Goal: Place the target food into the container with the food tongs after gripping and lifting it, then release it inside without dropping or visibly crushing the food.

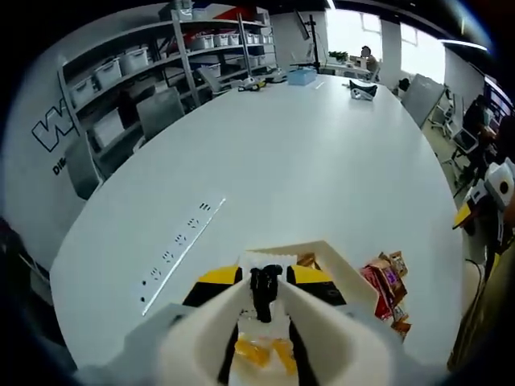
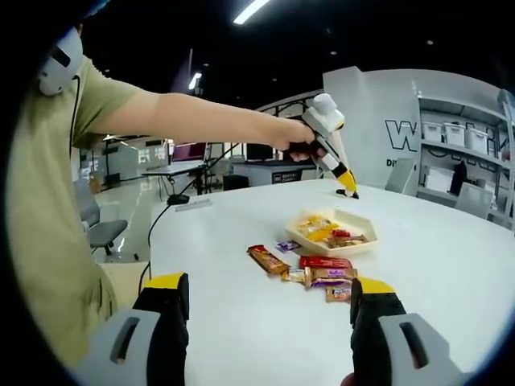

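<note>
Nearest in the right gripper view, the right gripper (image 2: pixel 269 310) hangs low at six o'clock with its yellow-tipped jaws spread wide, nothing between them. Just beyond, loose snack bars (image 2: pixel 310 272) lie scattered on the white desk (image 2: pixel 233 338), and past them at one o'clock sits the pale container (image 2: pixel 366 244), already holding a few wrapped pieces.

Further back, at twelve o'clock, the person's outstretched arm holds the left gripper (image 2: pixel 348 191) tipped down above the far side of the container. In the left gripper view, its jaws sit close together at six o'clock around something dark, which I judge to be the handle end of the food tongs (image 1: pixel 265 291). Whether they truly pinch it I cannot tell. The container's rim (image 1: pixel 338 261) lies right below, with orange wrappers (image 1: pixel 261 351) showing between the jaws.

The risks from here: if the grip on the tongs is loose, they could twist and spill a snack onto the desk. Squeeze too hard, and a soft bar gets crushed. The loose bars lie close together, so the tongs might drag a neighbour along.

The desk is broad, smooth and white, with a flush socket strip (image 1: pixel 179 245) at ten o'clock. Beyond it stand shelving with storage bins (image 1: pixel 133 60), bright windows and other desks.
</note>
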`<control>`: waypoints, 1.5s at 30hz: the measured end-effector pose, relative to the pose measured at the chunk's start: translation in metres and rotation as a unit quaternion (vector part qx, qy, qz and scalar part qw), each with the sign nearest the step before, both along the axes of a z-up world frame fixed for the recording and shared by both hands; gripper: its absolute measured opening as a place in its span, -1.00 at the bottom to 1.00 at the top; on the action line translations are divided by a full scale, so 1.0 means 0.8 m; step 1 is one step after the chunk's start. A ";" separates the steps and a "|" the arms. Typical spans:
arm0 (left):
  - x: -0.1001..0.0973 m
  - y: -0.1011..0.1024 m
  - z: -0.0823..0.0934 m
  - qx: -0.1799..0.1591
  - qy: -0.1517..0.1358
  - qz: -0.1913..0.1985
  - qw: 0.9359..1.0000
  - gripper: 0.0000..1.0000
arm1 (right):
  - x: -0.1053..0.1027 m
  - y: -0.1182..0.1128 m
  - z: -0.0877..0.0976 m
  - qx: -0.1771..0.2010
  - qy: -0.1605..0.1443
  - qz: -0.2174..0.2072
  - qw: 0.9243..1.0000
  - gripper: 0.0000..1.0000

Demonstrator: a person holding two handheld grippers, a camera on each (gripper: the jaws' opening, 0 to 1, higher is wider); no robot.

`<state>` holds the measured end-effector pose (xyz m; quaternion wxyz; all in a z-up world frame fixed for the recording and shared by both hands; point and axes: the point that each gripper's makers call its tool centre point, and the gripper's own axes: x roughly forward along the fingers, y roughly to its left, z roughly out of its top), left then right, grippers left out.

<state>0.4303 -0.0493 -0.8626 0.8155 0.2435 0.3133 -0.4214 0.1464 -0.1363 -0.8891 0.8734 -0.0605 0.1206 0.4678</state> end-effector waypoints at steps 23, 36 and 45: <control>0.008 0.008 0.000 0.022 -0.009 0.008 1.000 -0.56 | -0.001 0.000 -0.002 -0.002 0.002 -0.001 1.000 0.63; 0.002 0.022 0.016 0.007 -0.010 0.014 1.000 -0.56 | -0.001 0.006 -0.001 0.000 -0.001 0.004 1.000 0.63; -0.011 0.030 0.022 -0.007 -0.013 0.010 1.000 -0.57 | -0.003 0.010 -0.001 0.000 0.000 0.006 1.000 0.63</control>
